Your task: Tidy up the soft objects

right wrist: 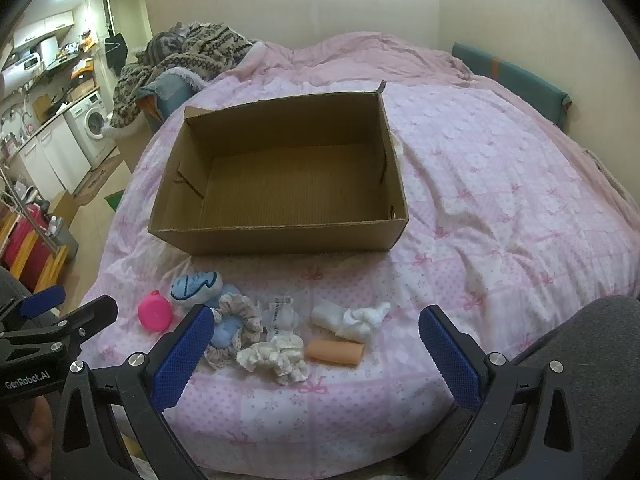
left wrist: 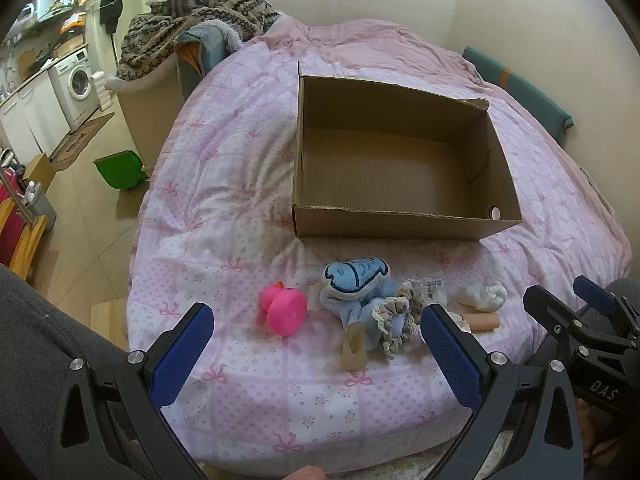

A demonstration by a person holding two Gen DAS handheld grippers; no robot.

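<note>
An open, empty cardboard box (left wrist: 392, 168) (right wrist: 280, 184) sits on the pink bedspread (left wrist: 224, 184). In front of it lie a pink rubber duck (left wrist: 283, 310) (right wrist: 155, 312), a blue plush toy (left wrist: 354, 278) (right wrist: 194, 287), a lace-edged blue cloth bundle (left wrist: 394, 316) (right wrist: 236, 326), rolled white socks (left wrist: 482, 298) (right wrist: 352, 320), a peach tube (right wrist: 335, 353) and a white scrunchie (right wrist: 276, 356). My left gripper (left wrist: 316, 312) hovers open just short of the duck and plush toy. My right gripper (right wrist: 316, 314) hovers open before the socks and tube. Neither holds anything.
A small labelled packet (right wrist: 280, 312) lies among the items, and a beige piece (left wrist: 354, 348) lies near the bundle. Patterned blankets (left wrist: 200, 20) are piled at the bed's far left. Left of the bed are a green bin (left wrist: 120, 170), a washing machine (left wrist: 78, 80) and the floor.
</note>
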